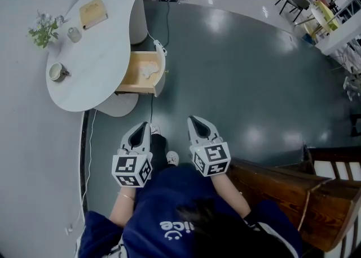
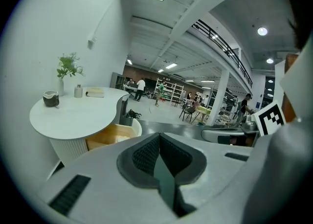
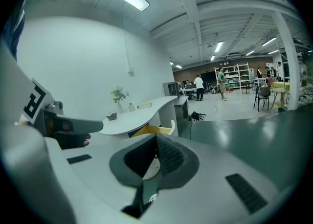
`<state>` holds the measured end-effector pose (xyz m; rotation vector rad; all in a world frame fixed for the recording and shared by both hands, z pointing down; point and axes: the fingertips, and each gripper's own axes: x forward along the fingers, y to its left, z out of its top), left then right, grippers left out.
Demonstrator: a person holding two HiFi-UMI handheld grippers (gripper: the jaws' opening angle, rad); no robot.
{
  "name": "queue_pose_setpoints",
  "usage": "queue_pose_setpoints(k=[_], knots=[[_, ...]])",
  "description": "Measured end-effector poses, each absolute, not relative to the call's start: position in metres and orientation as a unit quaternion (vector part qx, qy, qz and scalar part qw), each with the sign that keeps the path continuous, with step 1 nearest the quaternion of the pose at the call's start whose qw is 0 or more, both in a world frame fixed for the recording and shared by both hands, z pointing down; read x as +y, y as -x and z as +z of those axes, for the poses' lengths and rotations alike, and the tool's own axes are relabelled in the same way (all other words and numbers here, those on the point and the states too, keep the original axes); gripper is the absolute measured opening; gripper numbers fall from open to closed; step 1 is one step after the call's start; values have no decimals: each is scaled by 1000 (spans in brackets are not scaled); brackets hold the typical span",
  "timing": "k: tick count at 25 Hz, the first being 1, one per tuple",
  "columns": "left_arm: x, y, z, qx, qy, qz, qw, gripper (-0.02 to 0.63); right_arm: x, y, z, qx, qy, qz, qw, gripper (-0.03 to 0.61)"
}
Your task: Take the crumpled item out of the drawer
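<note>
A crumpled white item (image 1: 149, 70) lies in the open wooden drawer (image 1: 134, 85) of a white curved table (image 1: 96, 65). In the head view both grippers hang over the dark floor, well short of the drawer and pointing toward it. My left gripper (image 1: 144, 125) is shut with nothing in it, and my right gripper (image 1: 193, 119) beside it also looks shut and empty. The left gripper view has its closed tips (image 2: 159, 135) in front of the drawer (image 2: 110, 135). Beyond the tips (image 3: 156, 136) in the right gripper view, the drawer front (image 3: 168, 129) shows.
On the tabletop stand a book (image 1: 93, 13), a small plant (image 1: 44, 30), a jar (image 1: 74, 35) and a cup (image 1: 56, 71). A cable (image 1: 167, 20) runs across the floor behind the drawer. Wooden furniture (image 1: 293, 189) stands close at my right. My shoe (image 1: 172, 158) shows between the grippers.
</note>
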<state>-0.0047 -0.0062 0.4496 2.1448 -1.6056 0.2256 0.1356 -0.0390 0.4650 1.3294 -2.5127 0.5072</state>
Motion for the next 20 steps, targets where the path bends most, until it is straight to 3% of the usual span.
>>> queue_pose_setpoints(k=[10,20], knots=[[-76,22,459,-577,-784,107,204,5,-97,-132,468,-850,-480,172,135,8],[-156,51,479,-550,-794,128,227,5,-164,-102,465,-835,-505,166,144,8]])
